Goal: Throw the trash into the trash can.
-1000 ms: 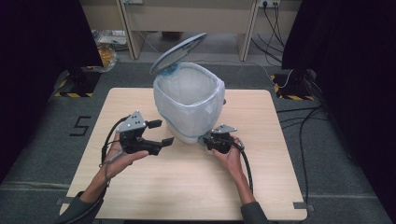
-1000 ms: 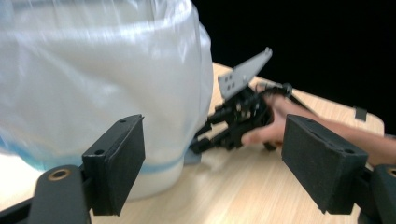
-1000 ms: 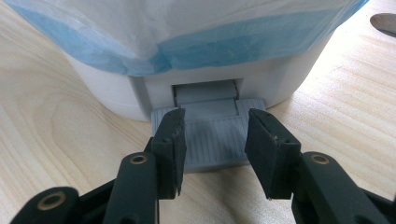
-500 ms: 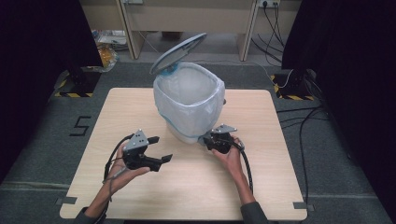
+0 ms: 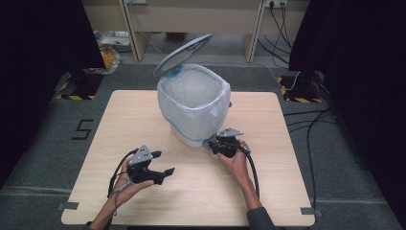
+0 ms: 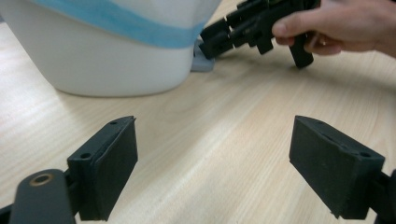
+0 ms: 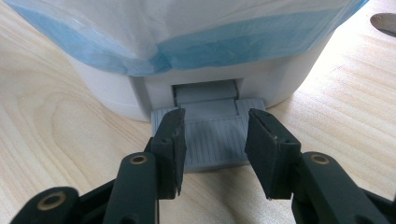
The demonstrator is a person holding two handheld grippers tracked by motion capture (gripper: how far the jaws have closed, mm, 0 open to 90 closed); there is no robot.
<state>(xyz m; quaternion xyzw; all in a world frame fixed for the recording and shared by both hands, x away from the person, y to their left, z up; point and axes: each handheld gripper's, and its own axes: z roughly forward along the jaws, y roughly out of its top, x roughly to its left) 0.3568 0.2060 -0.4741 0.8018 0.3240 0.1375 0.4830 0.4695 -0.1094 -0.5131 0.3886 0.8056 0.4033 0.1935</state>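
Jaws of the right gripper [image 7: 212, 151] stand part-way apart, pressing down on the grey ribbed pedal [image 7: 211, 140] at the foot of the white bin [image 7: 112, 100]; the pedal lies under and between the two pads, which rest on its top rather than squeezing its sides. Straight ahead of these jaws rises the bin's wall, draped by the white liner bag [image 7: 187, 23] with its blue band.

From above, the right gripper [image 5: 214, 143] sits tight against the base of the bin [image 5: 194, 108], held by the right hand [image 5: 235, 160], and the grey lid [image 5: 183, 53] stands tilted up at the far rim, leaving the lined mouth uncovered.

Jaws of the left gripper [image 6: 212, 170] are spread wide with nothing between them, just bare wood of the desk [image 6: 224, 140]. Ahead of them and off to one side is the bin's rounded lower wall [image 6: 107, 70]; farther ahead, the other hand [image 6: 345, 25] holds its gripper against the pedal. In the high view the left gripper [image 5: 163, 165] hovers near the desk's near edge, well apart from the bin, with its cable looping back along the left hand [image 5: 129, 182].
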